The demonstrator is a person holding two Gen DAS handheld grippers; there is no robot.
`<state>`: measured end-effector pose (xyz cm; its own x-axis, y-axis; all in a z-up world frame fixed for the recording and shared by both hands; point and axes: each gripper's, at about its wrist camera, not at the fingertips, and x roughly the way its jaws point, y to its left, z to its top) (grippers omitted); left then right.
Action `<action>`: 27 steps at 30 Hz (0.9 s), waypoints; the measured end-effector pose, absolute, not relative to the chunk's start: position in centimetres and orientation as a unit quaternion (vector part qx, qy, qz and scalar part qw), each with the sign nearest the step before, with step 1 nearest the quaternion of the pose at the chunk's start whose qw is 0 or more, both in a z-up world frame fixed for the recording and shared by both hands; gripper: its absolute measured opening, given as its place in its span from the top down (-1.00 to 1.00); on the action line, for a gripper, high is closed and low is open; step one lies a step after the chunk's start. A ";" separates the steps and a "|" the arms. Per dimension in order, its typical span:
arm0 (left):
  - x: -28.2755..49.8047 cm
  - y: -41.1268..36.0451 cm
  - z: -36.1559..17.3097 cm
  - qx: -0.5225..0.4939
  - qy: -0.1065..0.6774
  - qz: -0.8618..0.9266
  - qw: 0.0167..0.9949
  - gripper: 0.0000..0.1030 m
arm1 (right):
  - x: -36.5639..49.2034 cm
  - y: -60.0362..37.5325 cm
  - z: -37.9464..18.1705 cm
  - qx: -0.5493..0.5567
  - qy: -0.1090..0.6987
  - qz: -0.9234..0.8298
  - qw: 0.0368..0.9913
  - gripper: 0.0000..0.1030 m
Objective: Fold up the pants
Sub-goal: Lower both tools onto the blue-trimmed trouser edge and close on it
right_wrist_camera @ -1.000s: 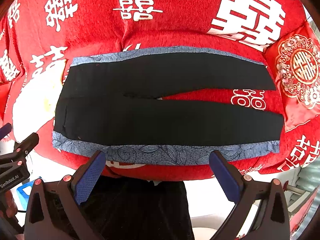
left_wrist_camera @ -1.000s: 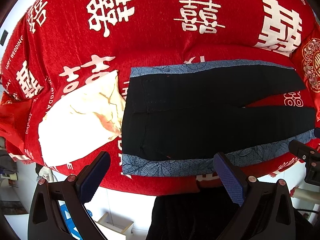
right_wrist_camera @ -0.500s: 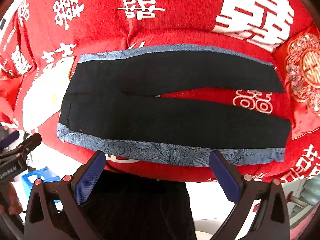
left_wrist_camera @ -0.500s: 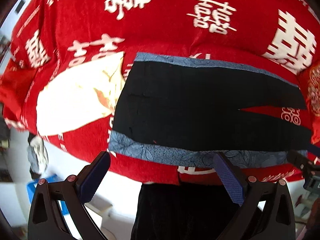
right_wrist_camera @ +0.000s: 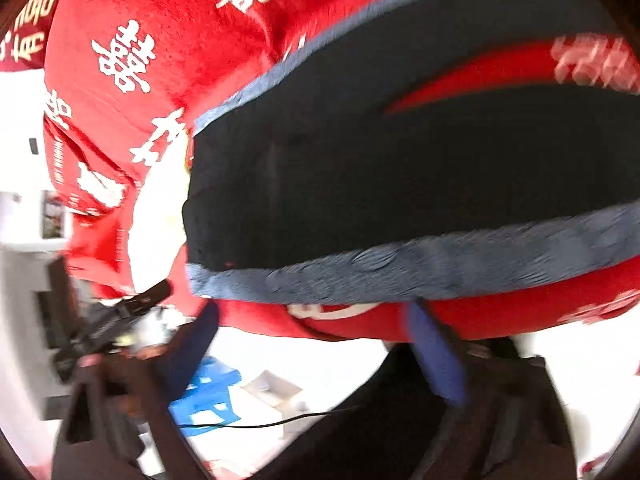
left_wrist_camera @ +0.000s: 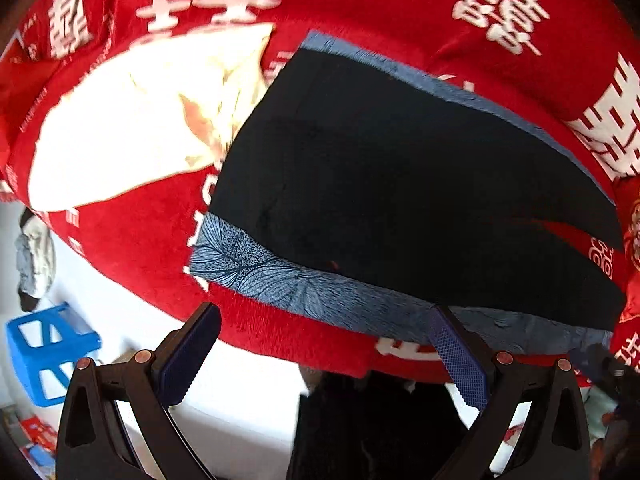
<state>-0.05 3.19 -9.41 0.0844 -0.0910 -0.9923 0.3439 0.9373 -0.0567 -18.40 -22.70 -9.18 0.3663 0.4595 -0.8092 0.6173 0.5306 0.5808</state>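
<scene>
Black pants (left_wrist_camera: 400, 184) with blue patterned side stripes lie flat on a red bedspread (left_wrist_camera: 360, 12), waist to the left, legs running right. They also show in the right wrist view (right_wrist_camera: 400, 168), blurred. My left gripper (left_wrist_camera: 320, 352) is open and empty, just short of the near blue stripe (left_wrist_camera: 320, 292) by the waist corner. My right gripper (right_wrist_camera: 316, 344) is open and empty, below the near stripe (right_wrist_camera: 400, 272) close to the waist end. The left gripper's body (right_wrist_camera: 120, 312) shows at the left of the right wrist view.
A white and cream patch (left_wrist_camera: 140, 120) of the bedspread lies left of the waist. A blue plastic stool (left_wrist_camera: 48, 348) stands on the white floor below the bed edge, also in the right wrist view (right_wrist_camera: 208, 396). A black cable (right_wrist_camera: 260, 424) crosses the floor.
Both grippers have moved left toward the waist end and closer to the bed edge. The right wrist view has swung sharply left and is motion blurred. Both stay open.
</scene>
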 end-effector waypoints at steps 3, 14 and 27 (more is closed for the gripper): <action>0.5 5.0 -13.3 0.076 0.670 -0.158 0.722 -1.00 | -19.2 -21.4 -14.0 0.546 0.539 -0.026 0.641 -0.01; 0.9 10.2 -21.0 -0.037 0.701 -0.160 0.694 -1.00 | -23.2 -20.9 -20.8 0.614 0.457 -0.017 0.643 -0.01; 2.6 8.8 -20.0 -0.074 0.688 -0.186 0.698 -1.00 | -23.1 -20.8 -22.1 0.652 0.392 -0.002 0.649 -0.04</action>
<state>2.55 8.77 -20.00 -0.0150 -0.3607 -0.9326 0.1581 0.9201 -0.3584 -23.12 -20.85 -22.09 0.6921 0.5096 -0.5112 0.5141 0.1491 0.8447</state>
